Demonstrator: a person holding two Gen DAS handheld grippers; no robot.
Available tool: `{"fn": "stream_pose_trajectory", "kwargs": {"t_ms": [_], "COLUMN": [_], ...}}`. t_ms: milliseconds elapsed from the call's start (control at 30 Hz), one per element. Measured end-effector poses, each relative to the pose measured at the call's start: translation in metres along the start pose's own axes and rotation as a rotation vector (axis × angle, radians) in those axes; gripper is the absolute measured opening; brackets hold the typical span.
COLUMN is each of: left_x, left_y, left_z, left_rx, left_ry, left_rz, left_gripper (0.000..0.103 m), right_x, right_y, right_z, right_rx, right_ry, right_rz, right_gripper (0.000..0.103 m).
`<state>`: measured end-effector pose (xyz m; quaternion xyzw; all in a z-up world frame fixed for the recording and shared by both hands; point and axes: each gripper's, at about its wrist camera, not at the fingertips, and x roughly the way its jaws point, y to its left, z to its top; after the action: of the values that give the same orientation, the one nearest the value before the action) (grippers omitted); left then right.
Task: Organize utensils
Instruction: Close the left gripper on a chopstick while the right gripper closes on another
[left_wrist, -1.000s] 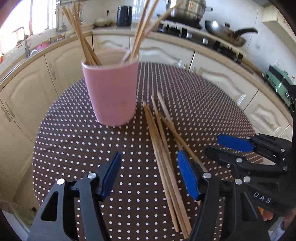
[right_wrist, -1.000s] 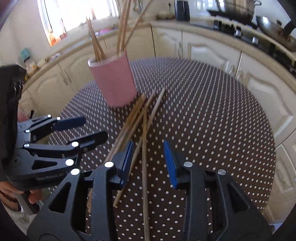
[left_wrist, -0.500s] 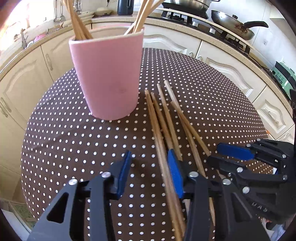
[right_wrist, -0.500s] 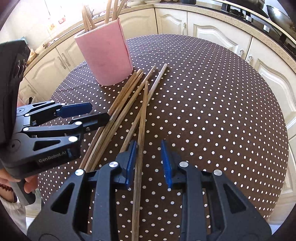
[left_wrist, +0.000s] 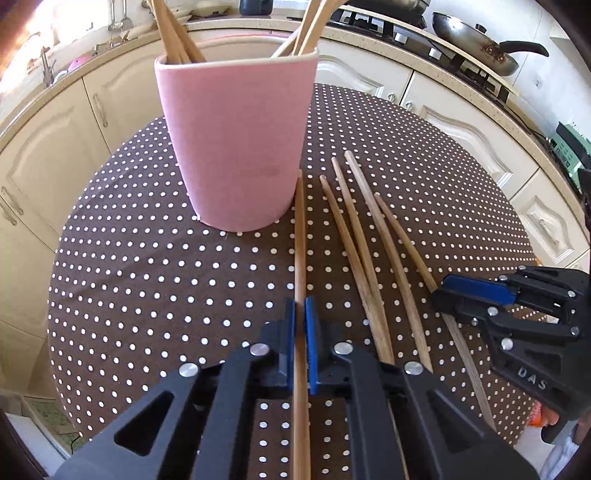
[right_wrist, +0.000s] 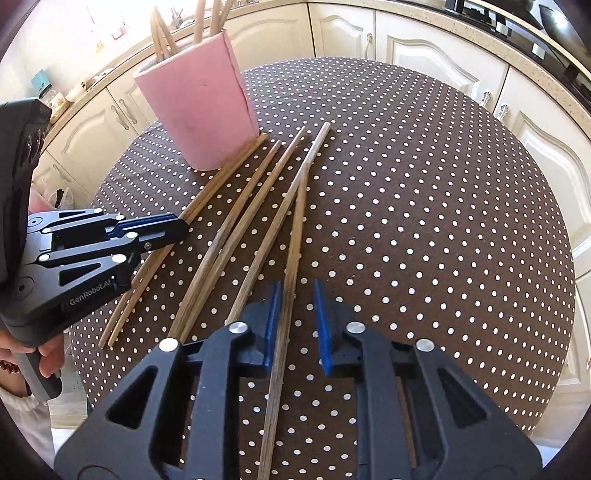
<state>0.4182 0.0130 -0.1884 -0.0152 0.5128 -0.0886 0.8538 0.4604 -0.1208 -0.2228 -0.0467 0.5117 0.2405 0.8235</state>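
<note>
Here, the left gripper pinches a chopstick whose long axis runs straight ahead between its pads, far tip touching the base of the pink cup. The right gripper stands partly open astride another chopstick, which lies against its left pad, apart from the other. More loose chopsticks fan across the dotted tablecloth between the two. Inside the cup, several chopsticks stand upright, and the left gripper is nearer it.
</note>
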Motion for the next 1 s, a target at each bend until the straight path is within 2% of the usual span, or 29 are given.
{"fn": "stream_pose_trajectory", "kwargs": {"t_ms": [133,567,733,800,1000], "left_x": [0.001,-0.014,-0.022,-0.029,-0.041], "left_y": [0.000,0.004,0.005,0.004,0.004], "left_z": [0.000,-0.014,-0.022,-0.025,-0.030], "left_rx": [-0.002,-0.026,-0.031,-0.010,-0.005], "left_ry": [-0.001,0.028,0.013,-0.021,-0.041], "left_rz": [-0.020,-0.086,-0.096,-0.072,-0.077], "left_gripper": [0.006,0.006,0.006,0.006,0.006], "right_x": [-0.001,-0.022,-0.030,-0.032,-0.025], "right_y": [-0.009,-0.014,-0.013,-0.014,-0.003], "right_z": [0.003,-0.007,-0.012,-0.016,-0.017], "right_rx": [0.019,0.039,0.045,0.046,0.052], "right_ry": [-0.002,-0.020,-0.032,-0.029,0.001], "right_rz": [0.017,0.039,0.040,0.045,0.018], "right_gripper": [0.009,0.008,0.007,0.006,0.006]}}
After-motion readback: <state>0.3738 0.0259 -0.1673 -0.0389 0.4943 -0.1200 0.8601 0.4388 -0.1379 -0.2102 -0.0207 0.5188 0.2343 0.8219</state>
